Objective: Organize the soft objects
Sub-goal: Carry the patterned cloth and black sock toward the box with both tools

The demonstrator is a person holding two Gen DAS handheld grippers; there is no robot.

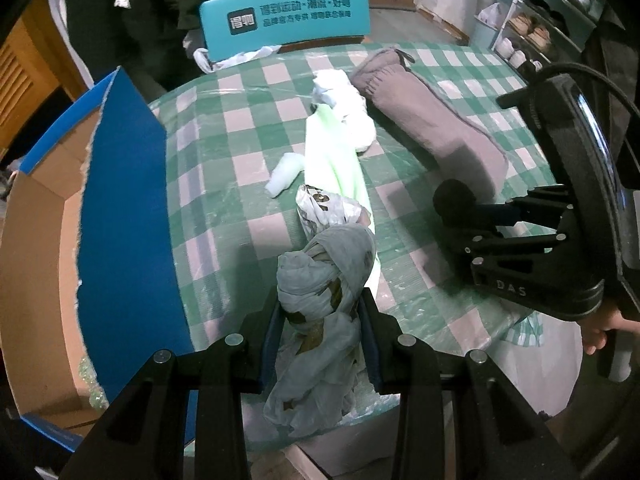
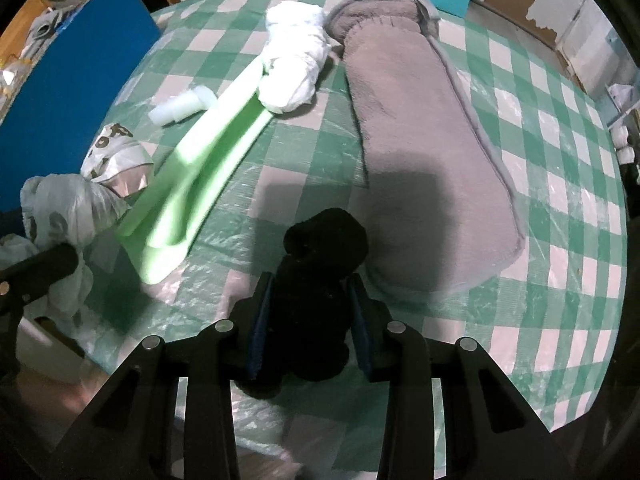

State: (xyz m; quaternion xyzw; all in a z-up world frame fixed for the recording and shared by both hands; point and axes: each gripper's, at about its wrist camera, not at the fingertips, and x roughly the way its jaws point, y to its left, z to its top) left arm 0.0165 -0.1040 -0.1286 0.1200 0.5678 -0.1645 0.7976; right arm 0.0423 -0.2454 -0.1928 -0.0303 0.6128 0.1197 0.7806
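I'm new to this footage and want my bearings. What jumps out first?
Each gripper holds a soft bundle over the green checked tablecloth: the left gripper clamps a knotted patterned plastic bag, the right gripper a black cloth wad. Between them lies a pale green strip ending in a white bundle, with a long grey folded cloth to its right and a blue-sided cardboard box at the left edge.

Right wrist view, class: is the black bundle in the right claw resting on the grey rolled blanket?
No, the black bundle sits between the right claw's blue pads, beside the grey rolled blanket.
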